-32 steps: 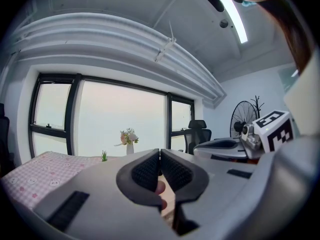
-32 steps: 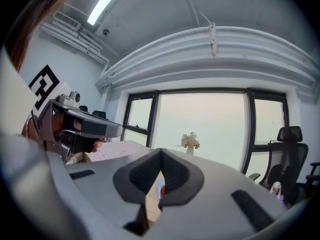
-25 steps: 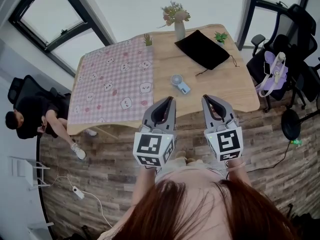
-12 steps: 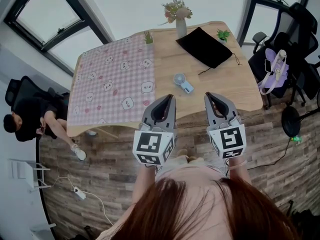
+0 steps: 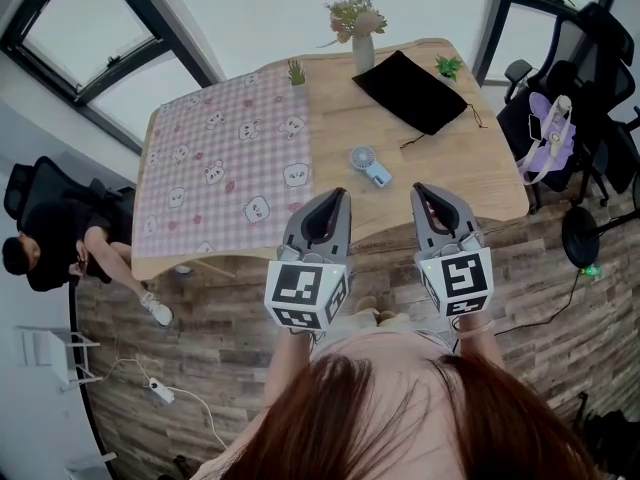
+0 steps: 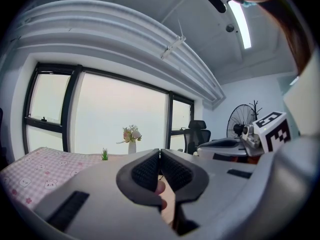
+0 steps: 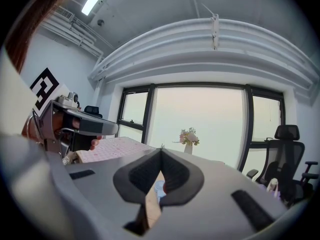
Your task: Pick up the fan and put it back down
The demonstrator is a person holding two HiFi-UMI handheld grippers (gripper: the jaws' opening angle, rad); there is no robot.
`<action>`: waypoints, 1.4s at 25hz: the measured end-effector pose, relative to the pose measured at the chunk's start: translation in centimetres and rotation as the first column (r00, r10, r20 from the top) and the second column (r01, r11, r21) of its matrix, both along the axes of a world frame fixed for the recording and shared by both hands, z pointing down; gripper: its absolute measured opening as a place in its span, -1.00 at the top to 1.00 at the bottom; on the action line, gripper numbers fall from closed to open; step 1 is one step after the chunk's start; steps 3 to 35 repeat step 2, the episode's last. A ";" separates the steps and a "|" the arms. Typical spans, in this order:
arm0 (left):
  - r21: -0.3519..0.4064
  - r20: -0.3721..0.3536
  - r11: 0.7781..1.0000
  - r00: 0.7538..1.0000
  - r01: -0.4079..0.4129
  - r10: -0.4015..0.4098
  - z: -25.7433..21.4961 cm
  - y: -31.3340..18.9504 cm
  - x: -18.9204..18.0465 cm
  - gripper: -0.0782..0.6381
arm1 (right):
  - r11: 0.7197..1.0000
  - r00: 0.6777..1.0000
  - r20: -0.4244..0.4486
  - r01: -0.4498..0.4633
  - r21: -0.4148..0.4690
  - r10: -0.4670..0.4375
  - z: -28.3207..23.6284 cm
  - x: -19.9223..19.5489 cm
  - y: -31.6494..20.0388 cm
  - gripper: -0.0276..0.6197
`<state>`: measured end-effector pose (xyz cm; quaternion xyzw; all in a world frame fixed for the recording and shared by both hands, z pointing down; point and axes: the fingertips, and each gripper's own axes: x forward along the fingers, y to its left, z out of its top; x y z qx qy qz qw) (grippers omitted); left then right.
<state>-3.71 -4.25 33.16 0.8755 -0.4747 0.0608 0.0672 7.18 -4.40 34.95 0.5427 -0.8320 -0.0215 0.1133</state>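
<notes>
Nothing done yet: fan (image 5: 366, 165) lies on the table (image 5: 480, 183), ahead of your grippers and apart from both; left gripper (image 5: 337, 197) and right gripper (image 5: 420, 190) have jaws pressed together, empty; reach, grab, lift and set-down all remain.

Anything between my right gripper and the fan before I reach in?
Nothing visible. Only bare table lies between the right gripper and the fan; the black pouch sits beyond the fan.
</notes>
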 end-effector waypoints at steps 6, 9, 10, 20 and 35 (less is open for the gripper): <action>-0.002 -0.002 1.000 1.000 -0.004 0.004 0.1 -0.3 -0.3 0.74 | 1.000 1.000 -0.007 -0.003 -0.002 0.003 0.1 -0.4 -0.2 0.91; -0.002 -0.002 1.000 1.000 -0.004 0.004 0.1 -0.3 -0.3 0.74 | 1.000 1.000 -0.007 -0.003 -0.002 0.003 0.1 -0.4 -0.2 0.91; -0.002 -0.002 1.000 1.000 -0.004 0.004 0.1 -0.3 -0.3 0.74 | 1.000 1.000 -0.007 -0.003 -0.002 0.003 0.1 -0.4 -0.2 0.91; -0.002 -0.002 1.000 1.000 -0.004 0.004 0.1 -0.3 -0.3 0.74 | 1.000 1.000 -0.007 -0.003 -0.002 0.003 0.1 -0.4 -0.2 0.91; -0.002 -0.002 1.000 1.000 -0.004 0.004 0.1 -0.3 -0.3 0.74 | 1.000 1.000 -0.007 -0.003 -0.002 0.003 0.1 -0.4 -0.2 0.91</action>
